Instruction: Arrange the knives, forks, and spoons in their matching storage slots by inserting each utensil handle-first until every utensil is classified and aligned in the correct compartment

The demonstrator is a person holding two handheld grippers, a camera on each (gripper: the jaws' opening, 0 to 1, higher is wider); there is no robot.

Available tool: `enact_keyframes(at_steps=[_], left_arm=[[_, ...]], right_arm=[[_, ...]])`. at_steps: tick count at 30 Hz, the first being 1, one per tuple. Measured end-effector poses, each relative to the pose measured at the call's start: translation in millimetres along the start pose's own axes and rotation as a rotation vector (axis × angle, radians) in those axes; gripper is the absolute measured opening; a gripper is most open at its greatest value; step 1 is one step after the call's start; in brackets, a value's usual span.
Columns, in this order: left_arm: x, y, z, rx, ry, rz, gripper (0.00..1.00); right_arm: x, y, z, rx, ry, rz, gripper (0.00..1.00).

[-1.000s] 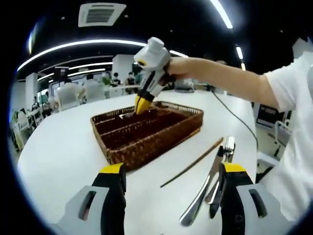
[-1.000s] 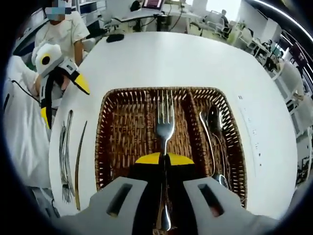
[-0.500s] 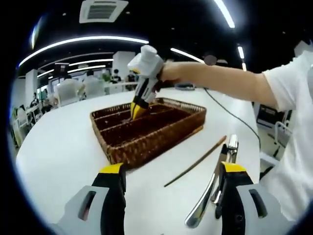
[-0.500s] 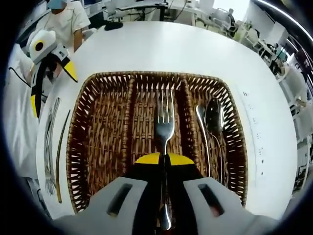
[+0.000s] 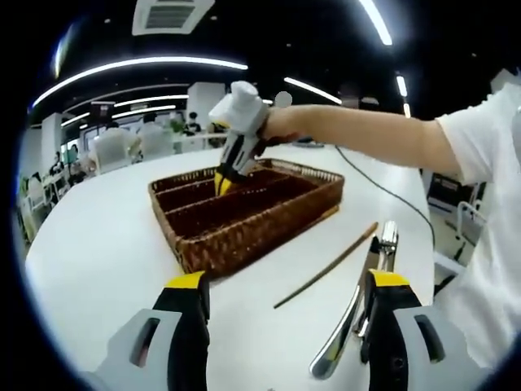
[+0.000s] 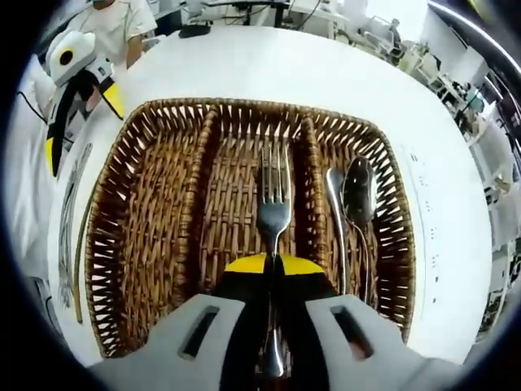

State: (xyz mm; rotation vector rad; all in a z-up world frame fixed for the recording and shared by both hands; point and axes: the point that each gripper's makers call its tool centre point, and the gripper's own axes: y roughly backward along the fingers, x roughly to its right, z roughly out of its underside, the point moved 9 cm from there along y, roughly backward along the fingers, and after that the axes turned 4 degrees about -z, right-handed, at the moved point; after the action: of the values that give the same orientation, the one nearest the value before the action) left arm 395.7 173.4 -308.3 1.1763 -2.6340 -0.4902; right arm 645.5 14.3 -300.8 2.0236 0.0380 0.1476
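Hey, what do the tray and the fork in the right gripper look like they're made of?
The tray looks like woven wicker or rattan: brown interlaced strands, matte. The fork, held in the right gripper, looks like polished metal, probably stainless steel, going by its silvery, reflective surface.

Bright overhead strips, warped edges
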Motion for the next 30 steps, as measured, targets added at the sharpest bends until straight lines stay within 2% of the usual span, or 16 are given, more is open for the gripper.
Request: enact_keyframes(at_steps=[2, 3, 4, 10, 30], left_arm=[[0.3, 0.0, 0.5, -0.001, 0.000, 0.001, 0.78], [1.0, 0.0, 0.6, -0.001, 0.000, 0.001, 0.78], [1.3, 0.0, 0.6, -0.001, 0.000, 0.001, 0.78], [4.2, -0.2, 0.4, -0.001, -0.002, 0.002, 0.78], [6.3, 2.2, 2.8, -0.004, -0.004, 0.004, 0.78]], right_arm=[[0.2, -0.4, -0.4, -0.001, 0.021, 0.000, 0.03], [0.5, -0.3, -0.5, 0.000, 0.012, 0.001, 0.03], [0.9, -0.4, 0.0, 0.004, -0.034, 0.003, 0.03], [1.3, -0.4, -0.7, -0.002, -0.021, 0.007, 0.04], [1.7, 4.2, 1.5, -0.001, -0.078, 0.016, 0.04]])
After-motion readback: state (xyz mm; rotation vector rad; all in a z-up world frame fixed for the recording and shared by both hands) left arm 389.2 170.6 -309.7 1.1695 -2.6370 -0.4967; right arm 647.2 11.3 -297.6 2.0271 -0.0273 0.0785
